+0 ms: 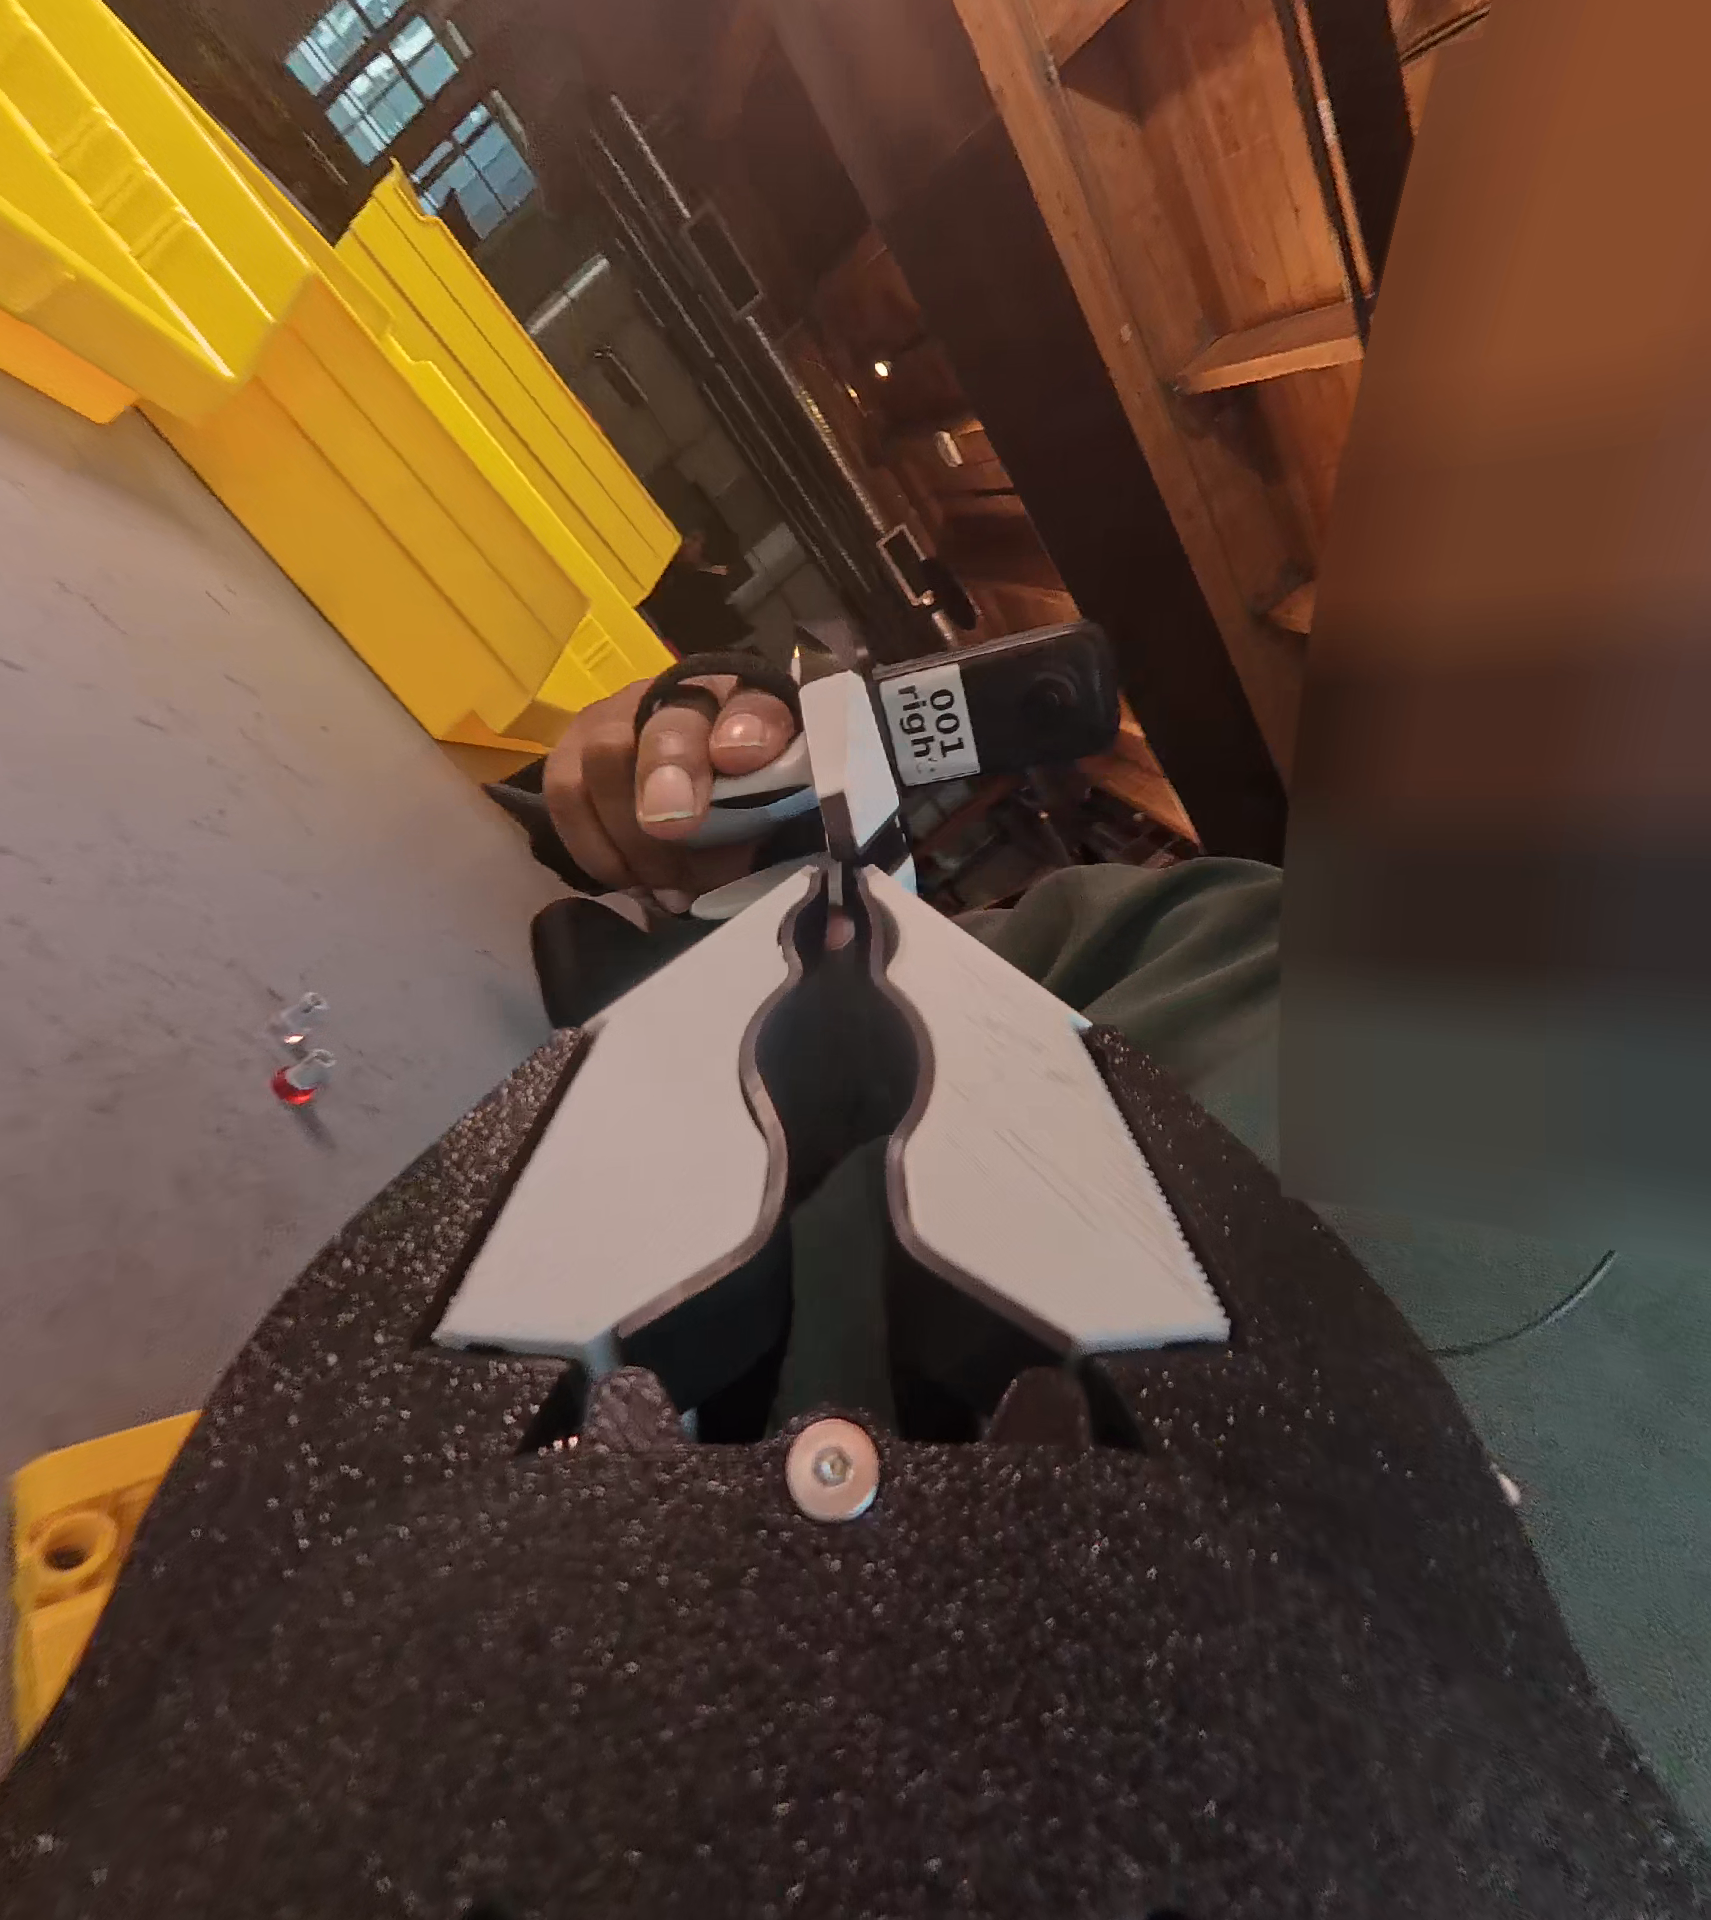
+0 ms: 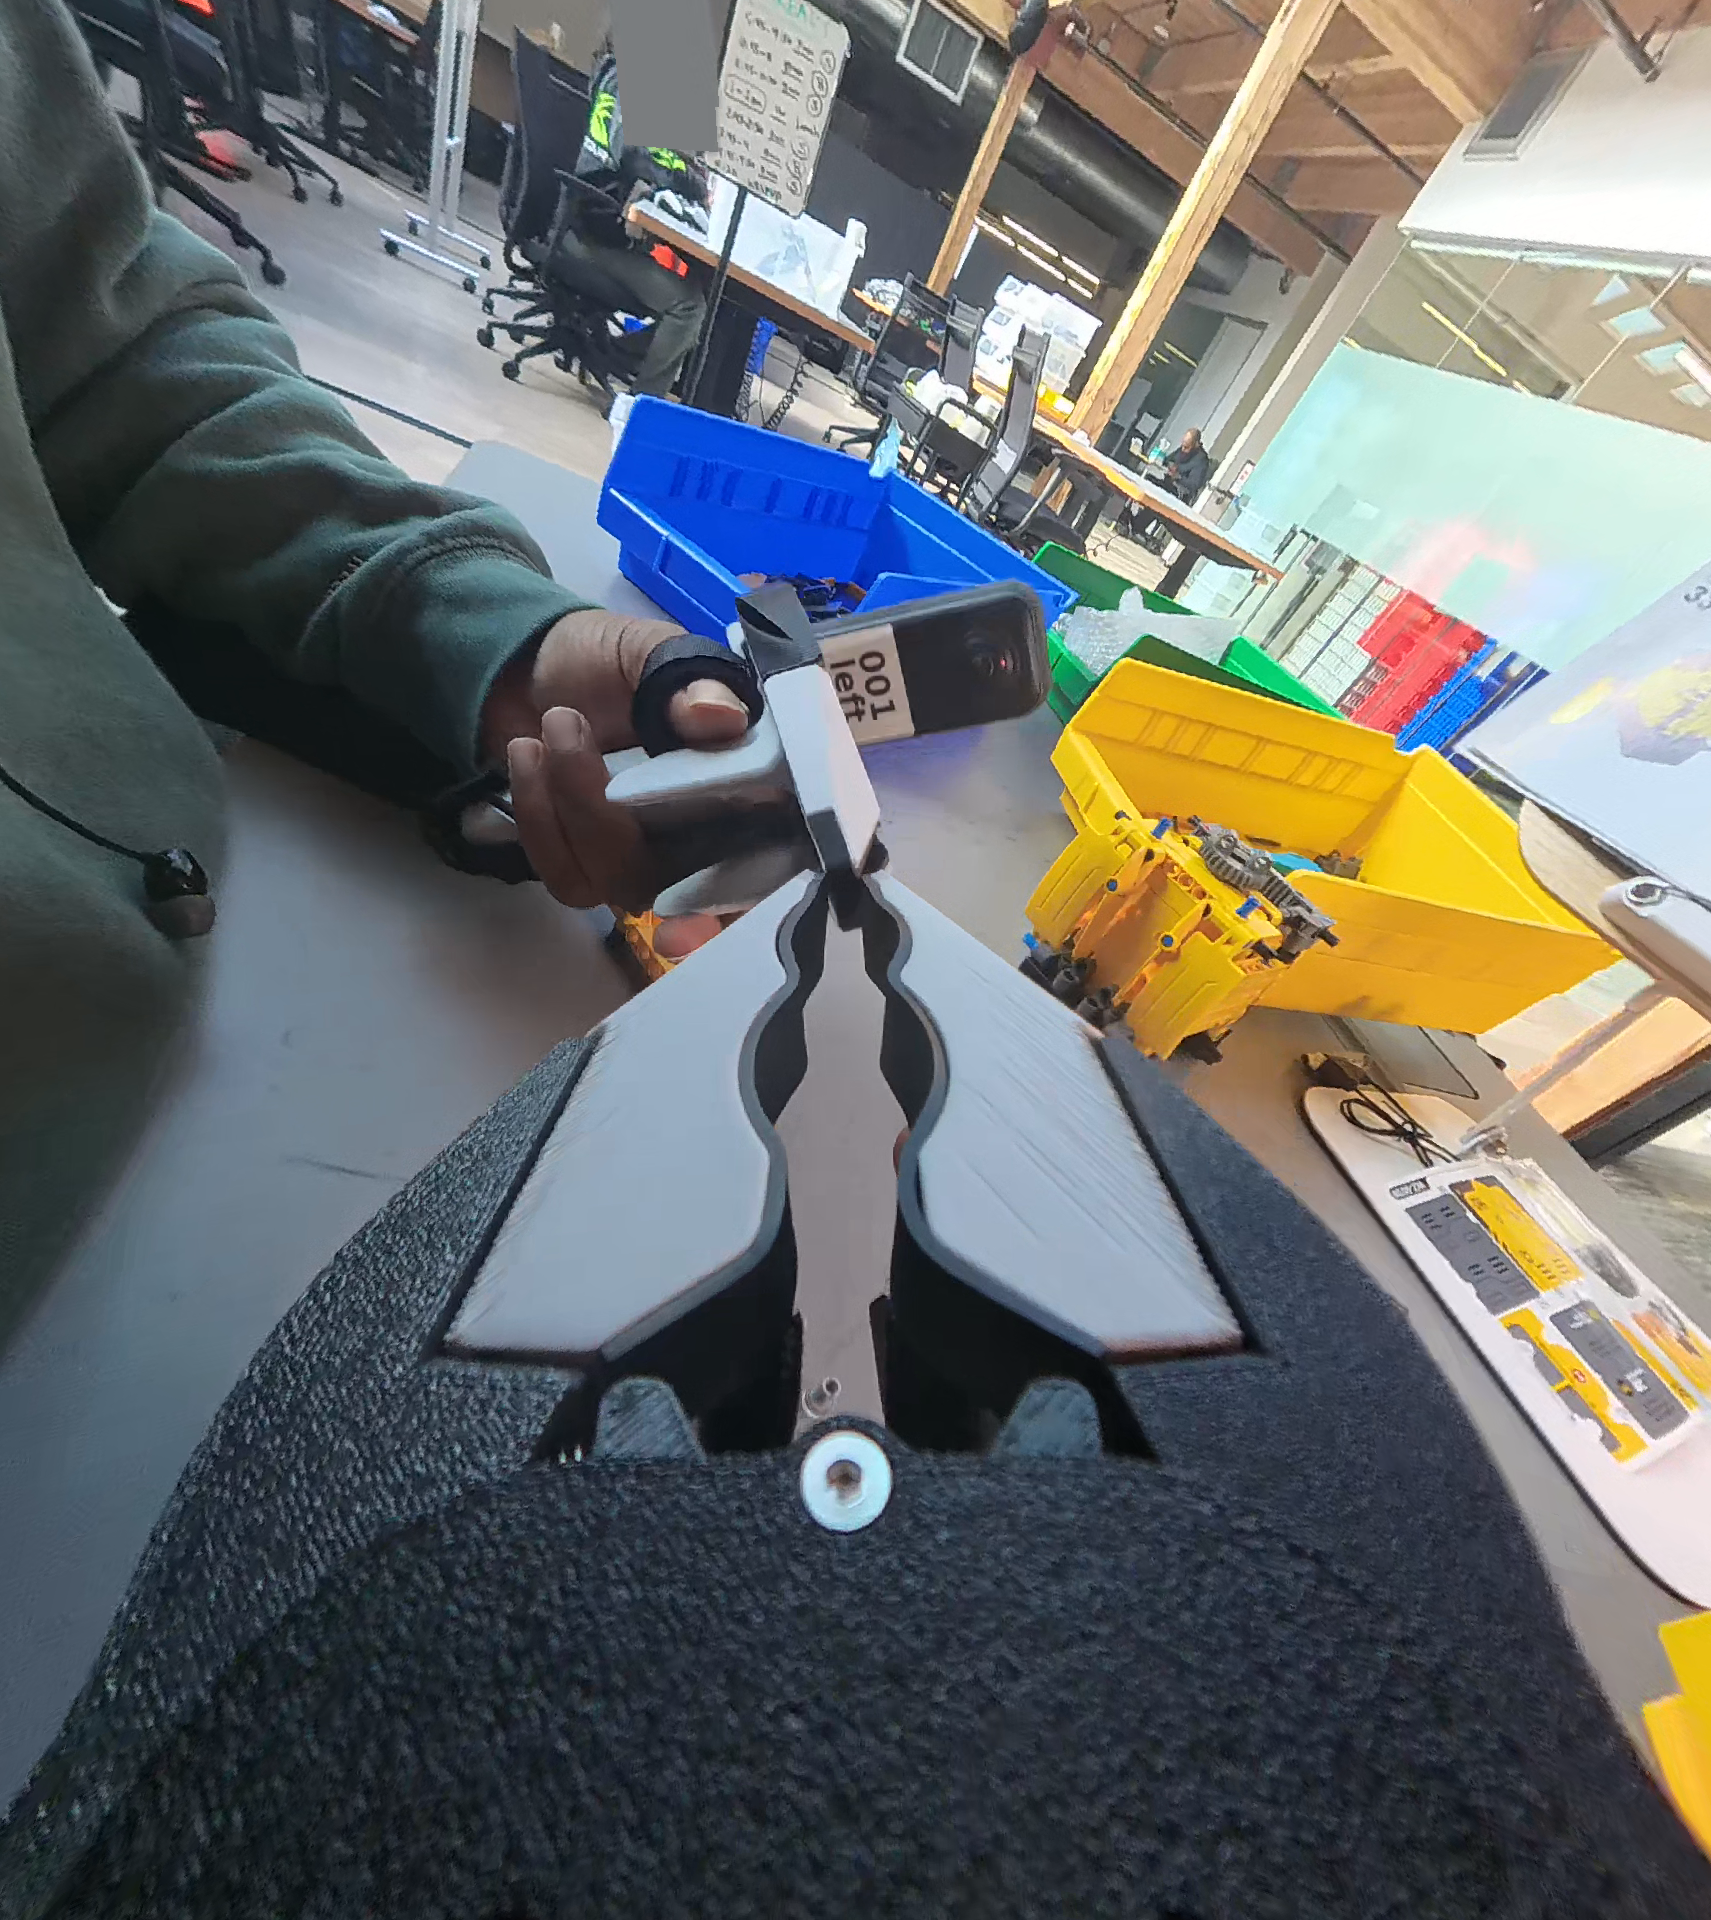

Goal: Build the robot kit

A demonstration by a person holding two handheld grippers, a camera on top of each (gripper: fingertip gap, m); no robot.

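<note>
black speckled body of the left gripper [image 1: 835, 904] fills the bottom of its own view, a silver screw [image 1: 832, 1473] at its middle. its pale fingers run up toward 12 o'clock and stand narrow, tips close together. a small pinkish spot shows in the slit, and i cannot tell whether anything is pinched there. right at those tips, nose to nose, sits the right gripper [image 2: 843, 904], held by the right hand [image 1: 643, 790] at 11 o'clock with a black strap round the thumb.

in the right wrist view it is the same the other way about. the right gripper's fingers are narrow, the dark tip of the left one meets them at 12 o'clock, and whether they grip something cannot be told. the left hand [image 2: 602, 769] holds the left gripper, a green sleeve [image 2: 238, 468] behind it at 10 o'clock.

outward on the grey table [image 2: 311, 1039]: a yellow brick-built vehicle [image 2: 1173, 925] at 2 o'clock, touching a yellow bin [image 2: 1370, 831]. a blue bin [image 2: 778, 499] lies at 12 o'clock, a green bin [image 2: 1256, 660] beside it, and a printed sheet [image 2: 1557, 1309] at 4 o'clock. in the left view stacked yellow bins [image 1: 394, 436] stand at 10 o'clock, and two tiny pieces [image 1: 300, 1060], one clear and one red, lie at 9 o'clock.
</note>
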